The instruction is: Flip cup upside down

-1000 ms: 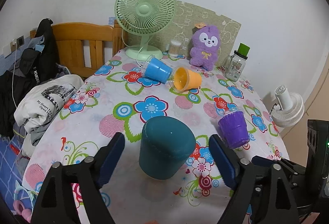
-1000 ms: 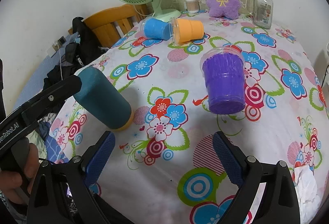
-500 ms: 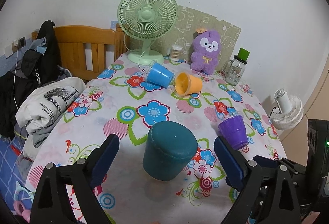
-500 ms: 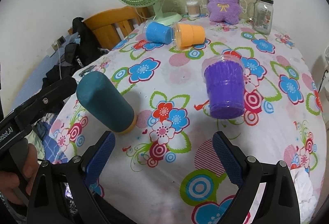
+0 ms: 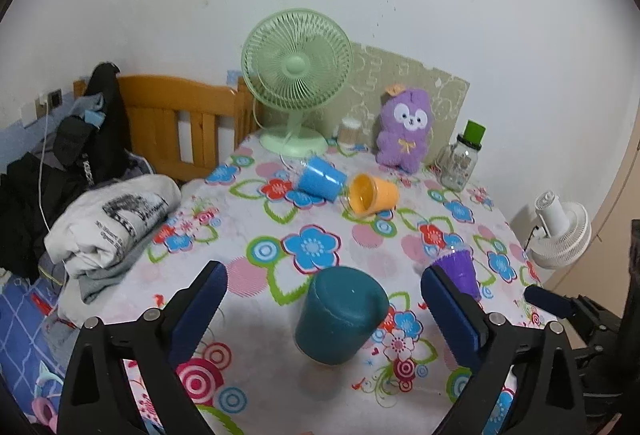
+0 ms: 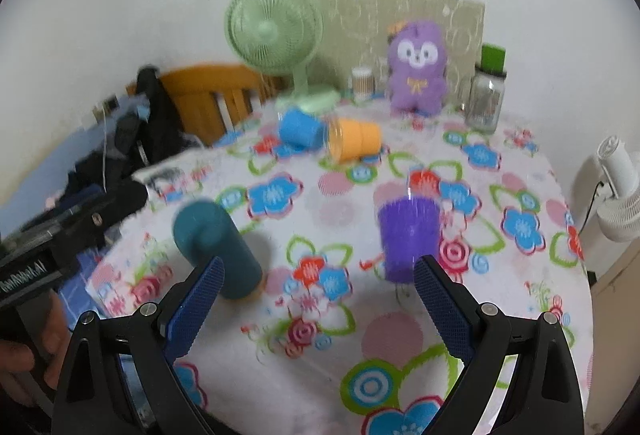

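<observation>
A teal cup [image 5: 340, 315] stands upside down on the floral tablecloth [image 5: 240, 275]; it also shows in the right wrist view [image 6: 218, 247]. My left gripper [image 5: 324, 299] is open and empty, its jaws wide on either side of the cup and pulled back from it. A purple cup [image 6: 408, 235] stands upright to the right, also in the left wrist view [image 5: 460, 271]. My right gripper [image 6: 316, 291] is open and empty, short of the purple cup. A blue cup [image 5: 320, 177] and an orange cup [image 5: 372, 193] lie on their sides further back.
A green desk fan [image 5: 296, 75], a purple plush toy [image 5: 404, 131], a glass jar with a green lid [image 5: 460, 159] and a small container [image 5: 348, 129] stand at the table's back. A wooden chair [image 5: 180, 123] and folded clothes [image 5: 108, 219] are at the left. A white fan [image 5: 560, 231] is at the right.
Both grippers have pulled back and risen from the table. The left gripper's jaws have drawn away from the teal cup, which stays upside down. The right wrist view is now motion-blurred.
</observation>
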